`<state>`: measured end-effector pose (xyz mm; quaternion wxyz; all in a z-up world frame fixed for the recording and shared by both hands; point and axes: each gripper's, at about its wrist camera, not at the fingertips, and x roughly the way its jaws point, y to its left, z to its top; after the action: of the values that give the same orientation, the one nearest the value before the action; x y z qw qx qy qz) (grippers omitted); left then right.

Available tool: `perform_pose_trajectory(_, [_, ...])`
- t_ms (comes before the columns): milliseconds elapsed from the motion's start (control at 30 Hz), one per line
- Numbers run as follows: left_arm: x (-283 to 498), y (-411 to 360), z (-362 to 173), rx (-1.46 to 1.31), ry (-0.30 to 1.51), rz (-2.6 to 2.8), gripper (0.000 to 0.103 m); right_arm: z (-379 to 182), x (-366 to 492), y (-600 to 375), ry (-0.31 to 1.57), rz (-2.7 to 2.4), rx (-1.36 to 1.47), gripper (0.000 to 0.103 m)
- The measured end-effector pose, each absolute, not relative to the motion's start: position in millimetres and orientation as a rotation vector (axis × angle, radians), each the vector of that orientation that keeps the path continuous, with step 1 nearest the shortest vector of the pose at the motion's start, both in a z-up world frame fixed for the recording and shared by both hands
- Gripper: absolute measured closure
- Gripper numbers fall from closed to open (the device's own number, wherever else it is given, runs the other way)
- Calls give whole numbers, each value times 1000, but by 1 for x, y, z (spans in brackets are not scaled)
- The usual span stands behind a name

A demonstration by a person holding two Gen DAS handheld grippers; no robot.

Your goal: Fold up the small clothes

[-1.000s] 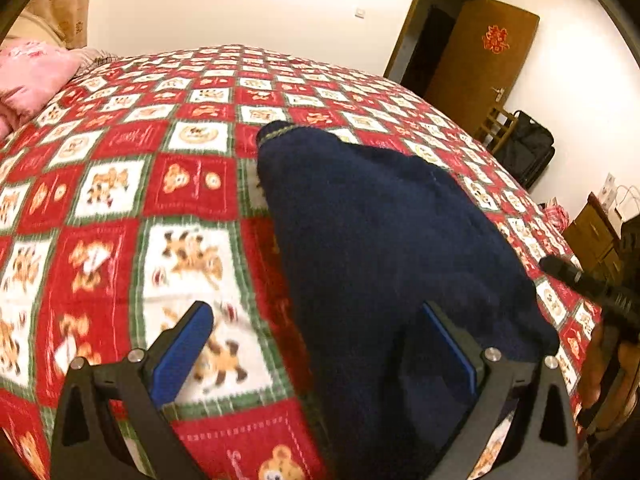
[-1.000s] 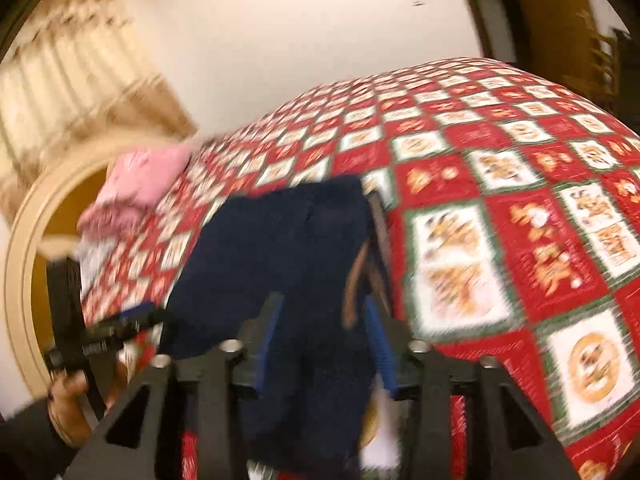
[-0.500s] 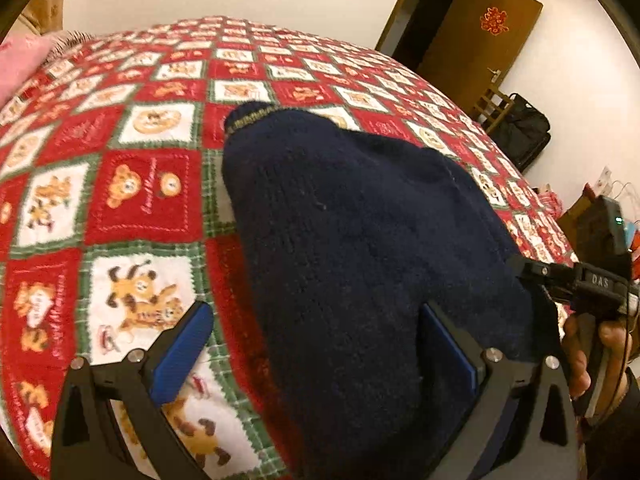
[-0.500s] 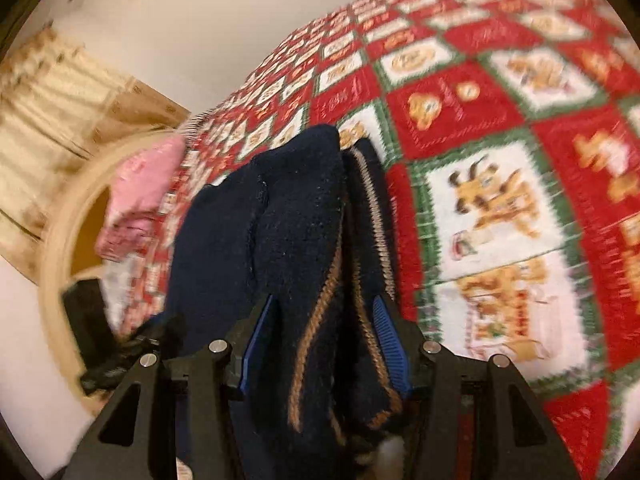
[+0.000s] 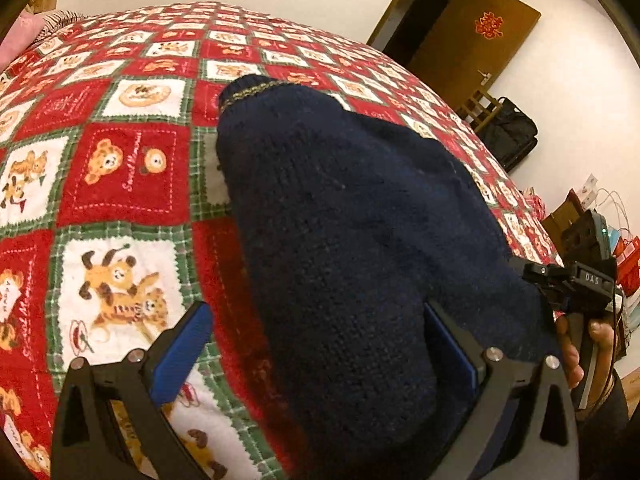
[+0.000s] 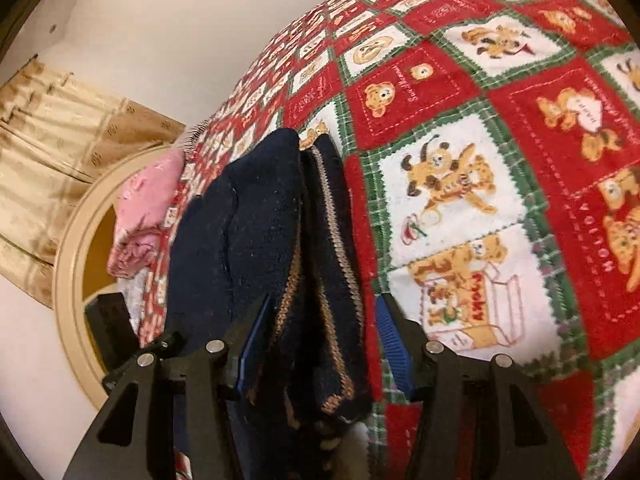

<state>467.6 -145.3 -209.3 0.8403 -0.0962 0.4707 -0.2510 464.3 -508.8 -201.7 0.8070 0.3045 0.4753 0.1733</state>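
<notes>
- Navy knit sweater (image 5: 352, 240): lying on bear-print bedspread (image 5: 120, 168).
- Left claw (image 5: 320, 344): jaws wide apart, straddling the sweater's near edge.
- Right claw (image 6: 320, 336): jaws parted around the striped hem, grip unclear.

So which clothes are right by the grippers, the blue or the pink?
The blue sweater: it lies between the right gripper's fingers. The pink one lies far off.

Your navy knit sweater (image 5: 340, 216) lies folded lengthwise on the bed, collar at the far end, tan-striped edges (image 6: 332, 240) stacked along one side.
</notes>
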Motion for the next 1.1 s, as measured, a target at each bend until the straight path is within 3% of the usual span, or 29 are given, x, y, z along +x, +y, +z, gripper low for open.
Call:
perform_pose_trajectory(267, [473,-150,-211,-205,1004,-534,0,-209,481,-487,1042,411,687,43])
perform_pose_trajectory(333, [471,-153,-209,-191,1000,-543,1,-204,476,-482,1037,414,647,53])
perform_pose_trajectory(400, [467,-158,-205,-173,980,-578,16,-204,471,-476,1036,452,669,56])
perform_pose_trajectory(533, [460,-170,-199,-113,947,-566,25,-210,473,-473,1029,424,669,59])
perform_pose_trajectory(667, [456,-168,-187,-90,927,-556,56,-188,467,-453,996,394,566,67])
perform_pose_trajectory(1100, [410,-160,-139,-17,813,-488,63,-147,443,-427,900,444,584,69])
